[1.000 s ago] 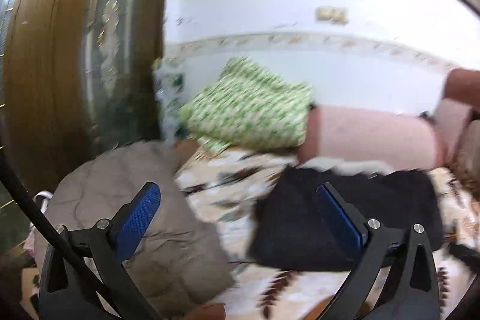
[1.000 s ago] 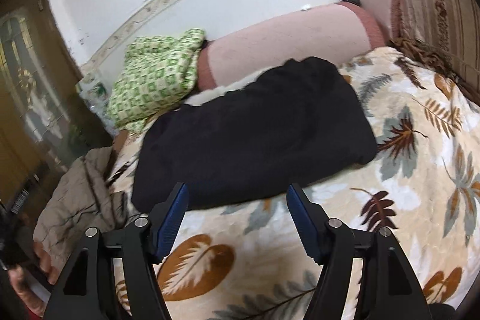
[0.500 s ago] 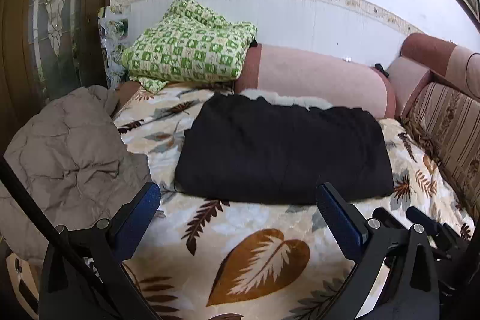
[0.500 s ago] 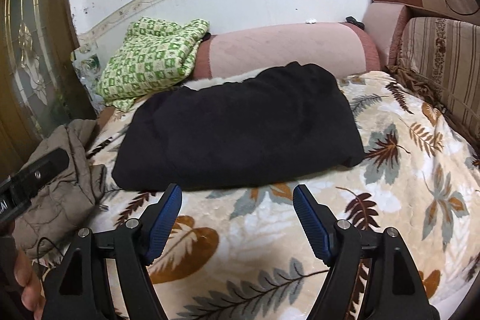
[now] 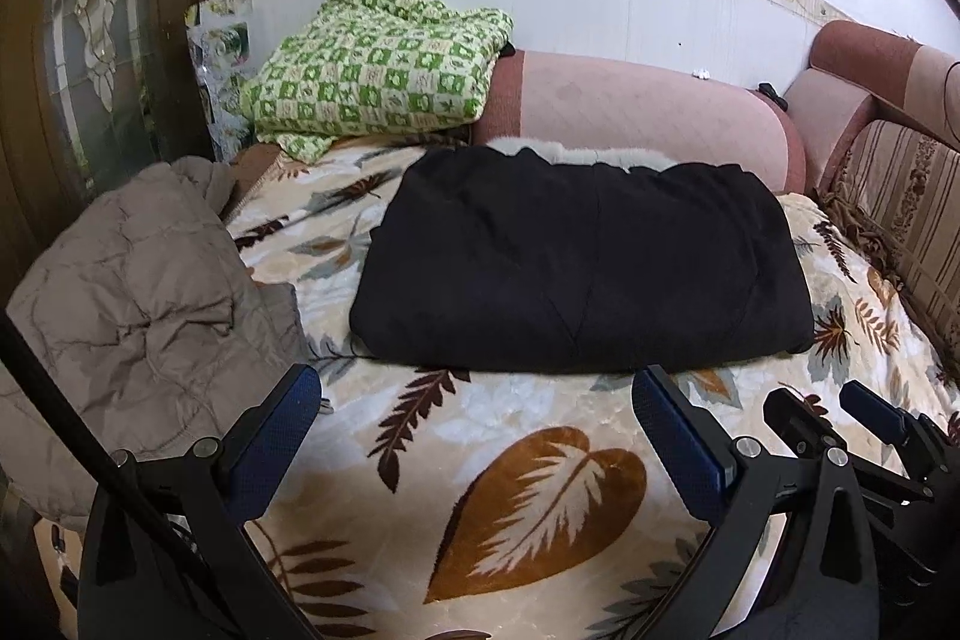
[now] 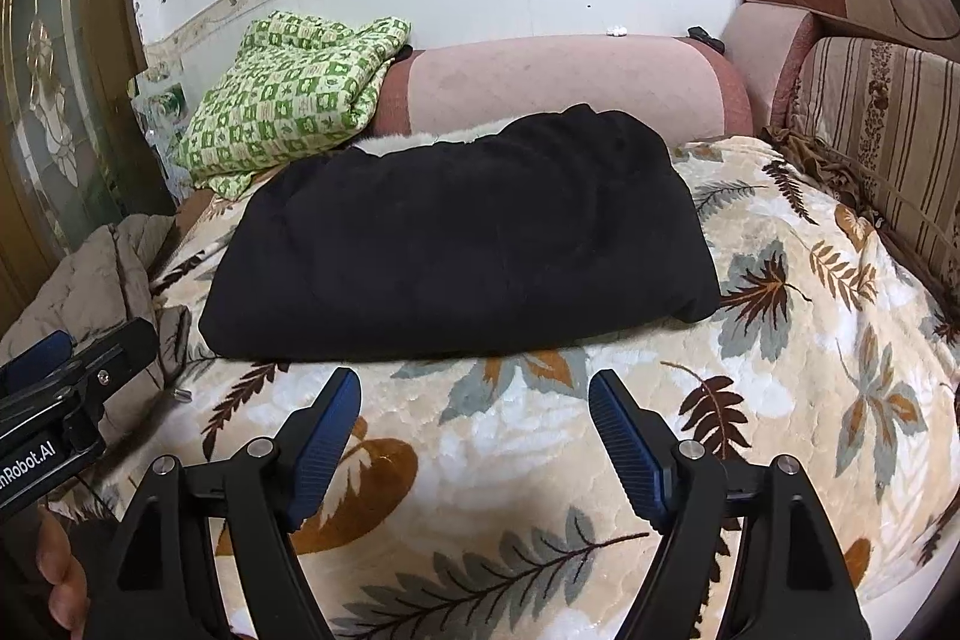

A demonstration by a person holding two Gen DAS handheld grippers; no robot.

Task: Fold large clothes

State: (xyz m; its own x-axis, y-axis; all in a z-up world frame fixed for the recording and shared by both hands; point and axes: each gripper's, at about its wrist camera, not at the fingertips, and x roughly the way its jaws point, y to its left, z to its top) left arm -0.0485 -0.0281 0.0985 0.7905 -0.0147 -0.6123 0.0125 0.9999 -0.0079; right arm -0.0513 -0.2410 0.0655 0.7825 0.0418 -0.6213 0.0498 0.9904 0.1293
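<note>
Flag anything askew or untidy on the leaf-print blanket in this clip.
The beige quilted jacket lies crumpled in a heap at the blanket's left edge, unfolded, unlike the black garment, which sits folded flat. A strip of white fur pokes out at its far edge. Both hand-held grippers, left and right, are open and empty.

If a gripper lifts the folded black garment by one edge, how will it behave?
The black garment looks thick and padded, so probably bulky but light. Being soft, it would likely sag and unfold. The plush blanket beneath may drag against it.
</note>
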